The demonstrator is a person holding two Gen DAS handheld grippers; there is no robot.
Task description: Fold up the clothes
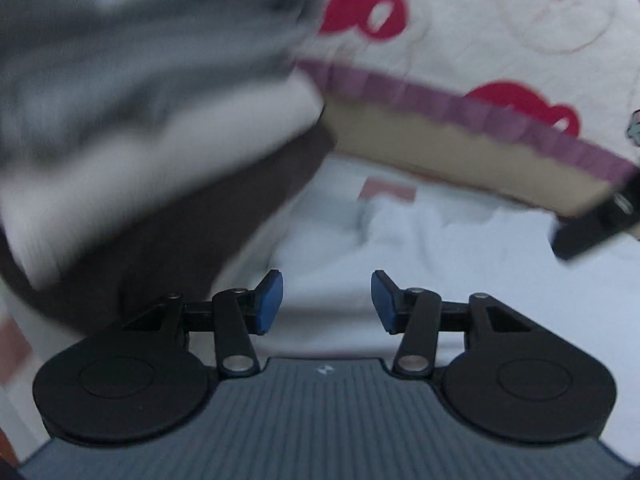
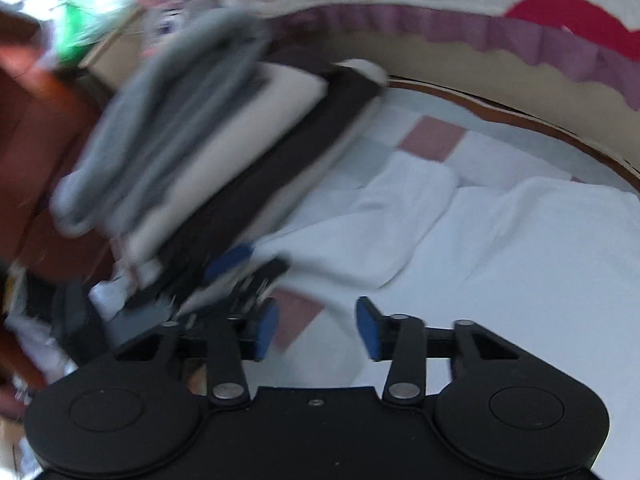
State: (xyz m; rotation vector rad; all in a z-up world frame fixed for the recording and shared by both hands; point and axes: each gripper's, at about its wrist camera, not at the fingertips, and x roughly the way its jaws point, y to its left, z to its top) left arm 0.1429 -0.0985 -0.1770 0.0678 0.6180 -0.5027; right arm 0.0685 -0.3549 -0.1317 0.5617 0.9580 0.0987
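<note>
Clothes: a white garment [image 2: 420,216] lies spread on the bed [image 2: 432,136] in front of me, filling the middle and right of the right wrist view. Its long axis runs from lower left to upper right in that view, with a folded flap on top whose edge slants the same way. The fabric is plain white, soft and lightly creased, with a few shallow folds. In the left wrist view the same white garment [image 1: 420,248] fills the ground past my tongs.

To the left of it is a stack of folded clothes [image 2: 168,152], blurred: grey on top, cream under that, dark brown at the bottom. The stack's long side runs from lower left up toward the upper right, beside the white garment. In the left wrist view the stack [image 1: 140,120] fills the upper left.

The bed cover under the garment is white with pale pink squares. Behind it hangs a cream cloth with red shapes and a purple frill [image 1: 460,108].

My left tongs [image 1: 327,300] stand partly apart, blue pads facing each other, with nothing between them; they hang above the white garment. My right tongs [image 2: 317,328] are also partly apart and empty, over the garment's near edge. In the right wrist view the left tongs [image 2: 244,268] appear blurred by the foot of the stack; whether they touch it I cannot tell.
</note>
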